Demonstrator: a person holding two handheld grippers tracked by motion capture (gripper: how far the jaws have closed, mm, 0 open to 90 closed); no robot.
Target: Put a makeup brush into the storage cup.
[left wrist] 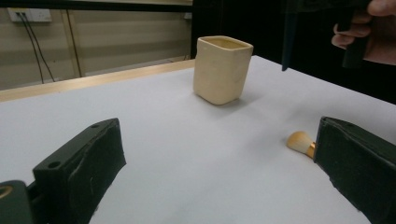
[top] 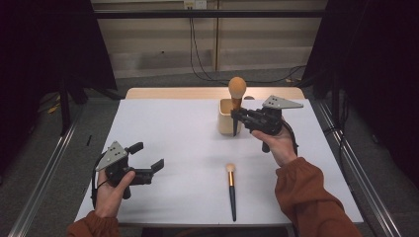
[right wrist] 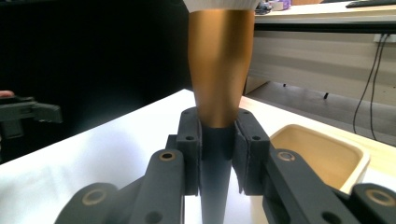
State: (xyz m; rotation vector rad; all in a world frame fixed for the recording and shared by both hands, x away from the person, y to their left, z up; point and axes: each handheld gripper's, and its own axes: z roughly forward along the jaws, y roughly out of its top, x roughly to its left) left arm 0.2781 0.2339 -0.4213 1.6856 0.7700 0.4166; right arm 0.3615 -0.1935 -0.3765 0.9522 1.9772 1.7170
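My right gripper (top: 236, 115) is shut on a big makeup brush (top: 237, 89), gripping its dark handle (right wrist: 215, 172) just below the gold ferrule (right wrist: 219, 70). The brush stands upright, head up, and its handle end (left wrist: 288, 42) hangs above the table beside the cream square cup (top: 228, 118), not inside it. The cup (right wrist: 322, 156) looks empty from above. A smaller brush (top: 230, 190) with a black handle lies flat near the table's front edge. My left gripper (top: 147, 155) is held open at the front left, its jaws wide apart with nothing between them (left wrist: 219, 172).
The white table top (top: 173, 138) has a wooden strip (top: 173, 93) along its far edge. Dark curtains stand on both sides, and cables hang down the back wall. The small brush's head (left wrist: 300, 141) lies close to my left gripper's right-hand jaw.
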